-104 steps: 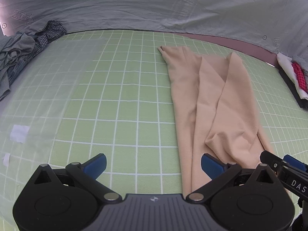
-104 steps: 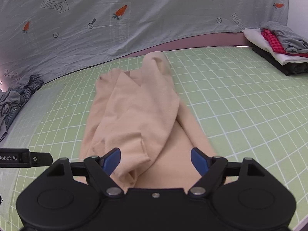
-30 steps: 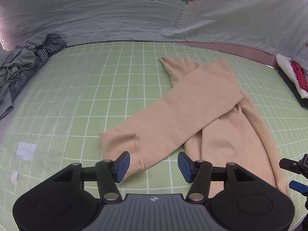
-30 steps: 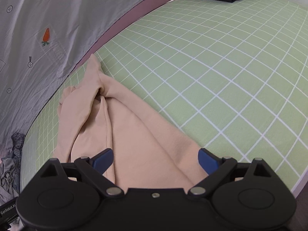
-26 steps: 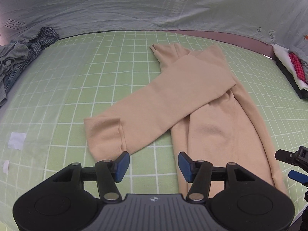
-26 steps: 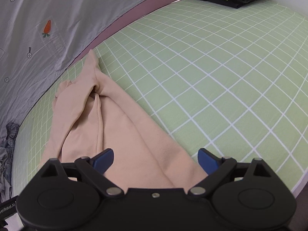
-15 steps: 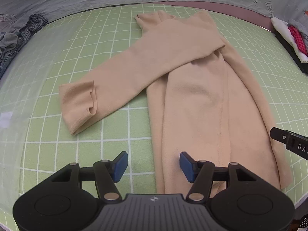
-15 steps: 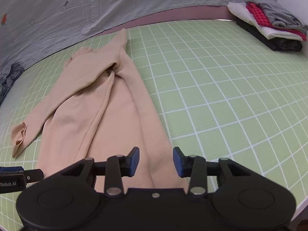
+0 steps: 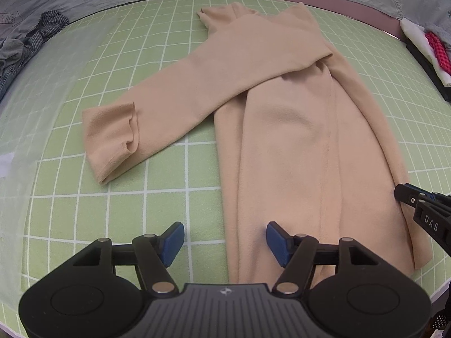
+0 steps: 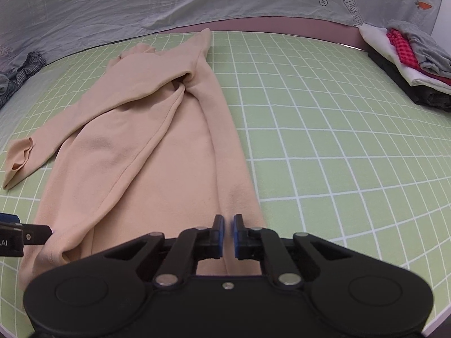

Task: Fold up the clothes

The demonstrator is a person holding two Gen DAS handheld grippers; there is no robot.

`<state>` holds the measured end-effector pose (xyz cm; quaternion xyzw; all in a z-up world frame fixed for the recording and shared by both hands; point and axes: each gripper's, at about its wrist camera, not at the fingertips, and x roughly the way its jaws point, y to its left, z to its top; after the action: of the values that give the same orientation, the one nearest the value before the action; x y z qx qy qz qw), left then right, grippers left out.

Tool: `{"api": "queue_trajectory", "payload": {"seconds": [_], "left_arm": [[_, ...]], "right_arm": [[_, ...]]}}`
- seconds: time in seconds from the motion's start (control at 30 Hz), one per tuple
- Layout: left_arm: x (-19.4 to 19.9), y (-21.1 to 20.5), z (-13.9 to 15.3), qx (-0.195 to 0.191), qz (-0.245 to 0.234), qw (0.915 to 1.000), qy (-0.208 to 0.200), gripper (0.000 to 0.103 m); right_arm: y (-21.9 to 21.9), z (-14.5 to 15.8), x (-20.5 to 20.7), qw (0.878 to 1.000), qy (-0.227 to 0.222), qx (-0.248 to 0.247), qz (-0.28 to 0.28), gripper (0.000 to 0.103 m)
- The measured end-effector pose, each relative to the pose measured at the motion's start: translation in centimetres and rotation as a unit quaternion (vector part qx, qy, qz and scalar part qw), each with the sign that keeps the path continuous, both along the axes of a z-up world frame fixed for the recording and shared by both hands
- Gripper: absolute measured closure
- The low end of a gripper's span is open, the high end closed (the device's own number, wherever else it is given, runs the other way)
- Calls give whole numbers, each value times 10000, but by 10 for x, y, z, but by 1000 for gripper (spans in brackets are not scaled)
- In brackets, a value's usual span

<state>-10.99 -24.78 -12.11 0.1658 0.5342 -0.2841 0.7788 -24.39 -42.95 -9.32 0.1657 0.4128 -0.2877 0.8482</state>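
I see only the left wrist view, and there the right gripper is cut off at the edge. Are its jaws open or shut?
Observer: Nearly shut. The right wrist view shows the right gripper with only a thin slit at the tips; I cannot tell whether cloth is pinched.
Operator: Where is it over the garment?
Observer: At the near hem of the beige garment, by its right edge.
Operator: What tops the folded stack?
Observer: A gray piece lies on top of the folded stack.
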Motion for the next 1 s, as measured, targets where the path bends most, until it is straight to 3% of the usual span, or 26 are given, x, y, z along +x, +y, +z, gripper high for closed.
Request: {"api": "queue_trajectory", "payload": {"seconds": [0.1, 0.3, 0.53, 0.73, 1.0], "left_arm": [[0, 2, 2, -37, -97, 9999, -15, 38], [0, 7, 7, -132, -271, 9995, -24, 38], [1, 21, 12, -243, -438, 9987, -60, 37], [4, 40, 19, -317, -472, 9983, -140, 37], [12, 67, 22, -287, -212, 9992, -188, 37]], "right_arm": [[1, 1, -1, 10000, -22, -2, -55, 101], [12, 24, -11, 9983, -552, 19, -175, 101], [41, 37, -6, 9970, -779, -31, 28, 101], [59, 30, 6, 9966, -784, 212, 104, 101], [61, -4, 17, 9935, -681, 901, -172, 100]]}}
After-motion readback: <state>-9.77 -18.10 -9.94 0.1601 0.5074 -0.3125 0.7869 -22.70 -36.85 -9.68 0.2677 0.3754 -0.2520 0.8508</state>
